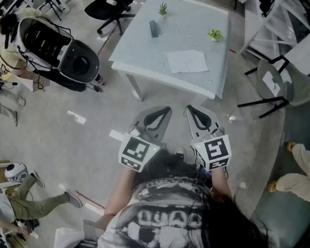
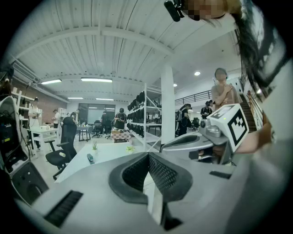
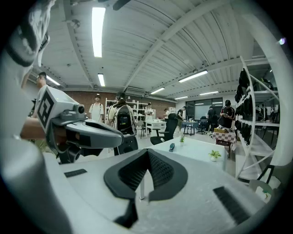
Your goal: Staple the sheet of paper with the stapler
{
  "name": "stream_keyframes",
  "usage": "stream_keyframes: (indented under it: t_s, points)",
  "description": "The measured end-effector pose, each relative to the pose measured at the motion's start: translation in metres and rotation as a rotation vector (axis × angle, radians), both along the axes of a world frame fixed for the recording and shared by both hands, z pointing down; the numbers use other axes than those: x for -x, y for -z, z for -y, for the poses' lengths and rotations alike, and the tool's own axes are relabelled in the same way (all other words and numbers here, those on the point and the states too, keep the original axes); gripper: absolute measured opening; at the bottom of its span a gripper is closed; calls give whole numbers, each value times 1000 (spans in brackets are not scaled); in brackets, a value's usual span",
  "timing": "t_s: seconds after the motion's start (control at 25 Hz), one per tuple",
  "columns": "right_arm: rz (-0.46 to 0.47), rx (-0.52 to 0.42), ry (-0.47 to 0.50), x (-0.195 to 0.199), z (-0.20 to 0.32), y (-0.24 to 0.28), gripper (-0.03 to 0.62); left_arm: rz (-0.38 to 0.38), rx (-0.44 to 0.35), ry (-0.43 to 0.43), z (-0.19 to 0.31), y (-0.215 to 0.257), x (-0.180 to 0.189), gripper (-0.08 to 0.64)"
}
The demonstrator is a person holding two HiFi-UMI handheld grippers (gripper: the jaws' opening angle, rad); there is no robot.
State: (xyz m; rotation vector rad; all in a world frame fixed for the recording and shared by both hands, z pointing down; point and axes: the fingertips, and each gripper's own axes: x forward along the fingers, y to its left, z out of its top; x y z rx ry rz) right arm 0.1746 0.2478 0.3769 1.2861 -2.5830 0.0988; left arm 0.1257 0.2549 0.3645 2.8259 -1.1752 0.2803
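Observation:
A white sheet of paper [image 1: 187, 61] lies flat near the front of a pale table [image 1: 137, 54], a few steps ahead of me. A dark stapler [image 1: 153, 28] sits farther back on the table; it also shows small in the left gripper view as the stapler [image 2: 90, 158] and in the right gripper view as the stapler [image 3: 171, 147]. My left gripper [image 1: 166, 111] and right gripper [image 1: 189, 109] are held side by side over the floor, well short of the table. Both are shut with nothing in them: left gripper [image 2: 148, 156], right gripper [image 3: 147, 153].
Two small potted plants [image 1: 163, 8] [image 1: 215, 34] stand on the table. A black office chair [image 1: 112, 5] is behind it, a black stroller-like cart [image 1: 60, 51] to the left, a folding chair [image 1: 282, 84] and shelving to the right. People stand and sit around the room.

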Motion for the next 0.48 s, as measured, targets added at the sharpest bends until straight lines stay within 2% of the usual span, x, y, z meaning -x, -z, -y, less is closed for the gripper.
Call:
stream_keyframes:
  t_s: [0.16,0.36,0.48]
  points:
    - [8,3,-2,0,2,-3,-2,10,5,7,1,-5,3,-8]
    - [17,6,-4,-18,16,-14,-2,14,11,15,13,-15,-11,-8]
    - [15,10,-10,0,12,-11,-2,7,9,11,9,-9,8,-8]
